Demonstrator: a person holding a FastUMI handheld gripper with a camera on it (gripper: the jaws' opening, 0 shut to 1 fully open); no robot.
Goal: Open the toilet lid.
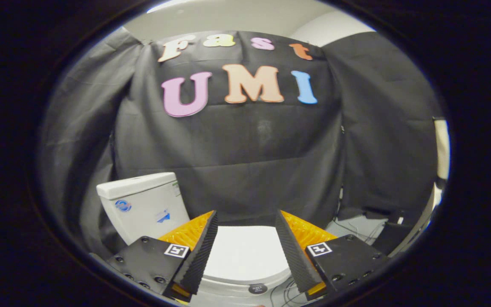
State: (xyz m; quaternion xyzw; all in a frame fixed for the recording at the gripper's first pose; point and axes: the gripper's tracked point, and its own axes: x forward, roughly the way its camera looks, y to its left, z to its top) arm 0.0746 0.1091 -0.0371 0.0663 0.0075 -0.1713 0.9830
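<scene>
The gripper (246, 221) hung above the toilet with its jaws released, spread wide apart and grasping nothing. Between and below them lay the toilet lid (245, 253), white, flat and closed over the bowl. Its front rim curved just under the fingertips, where a small dark round button (257, 288) sat on it. To the left, beyond the left finger, stood the white cistern (143, 204) against the black cloth wall (245, 162). Some cables (356, 230) trailed on the floor to the right of the bowl.

By my reading, the task had not yet begun in earnest: this was the approach, with the lid untouched. The next move would call for lowering to the lid's front edge, getting one finger under the lip or pinching it, then swinging it up toward the cistern.
</scene>
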